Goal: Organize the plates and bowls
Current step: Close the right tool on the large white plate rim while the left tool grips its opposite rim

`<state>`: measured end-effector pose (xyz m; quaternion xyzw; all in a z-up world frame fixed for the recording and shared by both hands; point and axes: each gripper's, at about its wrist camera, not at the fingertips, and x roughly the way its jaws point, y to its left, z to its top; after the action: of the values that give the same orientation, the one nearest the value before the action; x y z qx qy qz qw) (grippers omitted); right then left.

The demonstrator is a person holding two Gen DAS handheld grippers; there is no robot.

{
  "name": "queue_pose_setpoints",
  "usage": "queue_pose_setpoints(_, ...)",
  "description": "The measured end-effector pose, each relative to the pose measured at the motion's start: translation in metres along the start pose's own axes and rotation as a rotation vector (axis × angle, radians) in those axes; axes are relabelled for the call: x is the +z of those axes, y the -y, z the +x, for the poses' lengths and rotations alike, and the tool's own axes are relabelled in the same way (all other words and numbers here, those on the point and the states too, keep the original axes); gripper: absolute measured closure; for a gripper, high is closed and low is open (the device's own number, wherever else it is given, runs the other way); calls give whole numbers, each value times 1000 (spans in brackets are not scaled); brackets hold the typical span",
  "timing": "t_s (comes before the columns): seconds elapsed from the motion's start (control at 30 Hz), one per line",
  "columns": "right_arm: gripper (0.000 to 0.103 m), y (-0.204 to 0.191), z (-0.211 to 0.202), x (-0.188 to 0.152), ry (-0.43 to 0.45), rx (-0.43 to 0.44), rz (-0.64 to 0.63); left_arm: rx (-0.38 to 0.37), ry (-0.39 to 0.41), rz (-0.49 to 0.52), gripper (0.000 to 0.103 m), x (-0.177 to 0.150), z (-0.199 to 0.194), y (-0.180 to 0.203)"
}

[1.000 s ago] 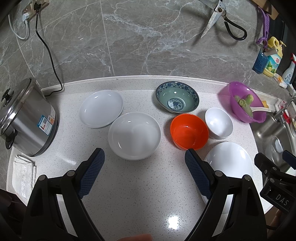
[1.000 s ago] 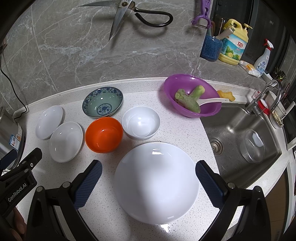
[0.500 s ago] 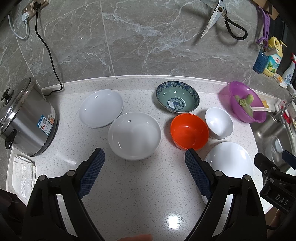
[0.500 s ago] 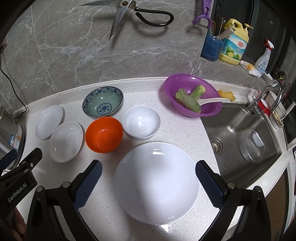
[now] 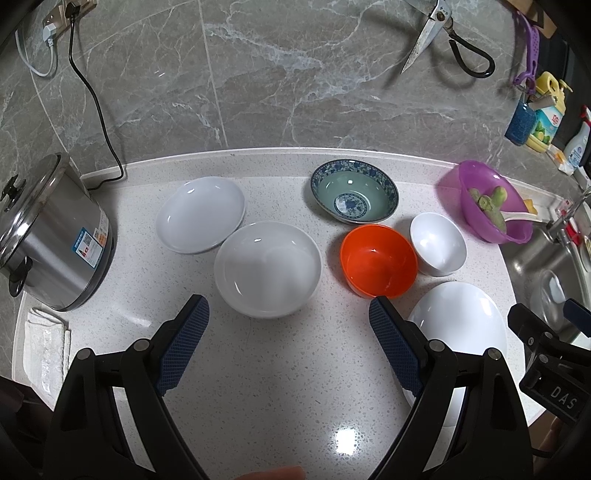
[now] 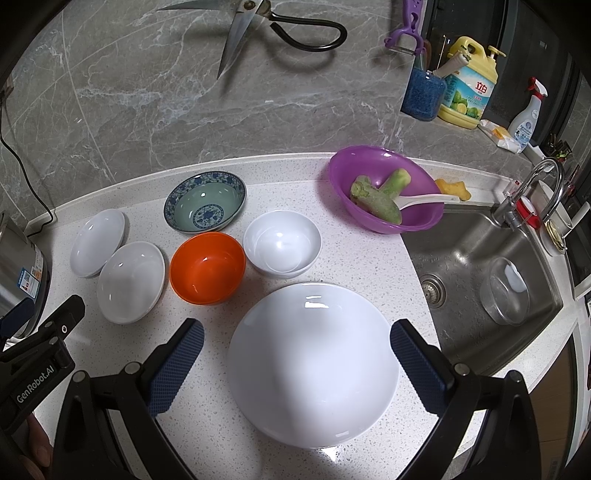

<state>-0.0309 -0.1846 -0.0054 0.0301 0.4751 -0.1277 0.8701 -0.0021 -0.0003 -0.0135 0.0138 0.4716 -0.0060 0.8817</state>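
Currently both grippers hang above the speckled countertop, tilted downward, jaws spread wide, nothing between the pads.

Left gripper: blue textured pads well apart, holding nothing and touching nothing. Bare counter lies between the fingertips; the medium white bowl sits just beyond them, not in contact. The tip of its right-hand finger overlaps the near rim of the orange bowl in the left wrist view; contact cannot be told.

Right gripper: equally wide, empty. The large white plate lies flat on the counter, and its near half falls between the two pads in the right wrist view. A gap shows on each side, so the pads are not pressing it.

Layout of dishes, right wrist view:
- shallow white dish at far left, the medium white bowl just beside it and overlapping its edge in the picture
- orange bowl at centre, next to the small white bowl
- blue-patterned bowl behind those, nearer the marble wall
- large white plate nearest the camera, close to the sink

Other items: purple bowl with green vegetable pieces and a white spoon, at the sink's edge; steel rice cooker at the counter's left end; scissors hanging on the wall.
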Motion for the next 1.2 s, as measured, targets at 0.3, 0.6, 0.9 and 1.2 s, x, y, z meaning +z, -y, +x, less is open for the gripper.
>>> queue_pose_setpoints(0.3, 0, 12, 3, -3, 18, 57, 6, -51, -59, 40, 15, -15, 24, 13)
queue_pose_setpoints(0.6, 0, 130, 48, -38, -1, 236, 73, -183, -212, 29, 19, -72, 89, 29)
queue_pose_setpoints(0.9, 20, 192, 122, -60, -130, 519, 103, -315, -267, 83, 19, -87, 116, 66)
queue_pose_setpoints(1.2, 26, 221, 172, -66, -252, 721, 195, -334, -354, 31, 32, -82, 155, 70)
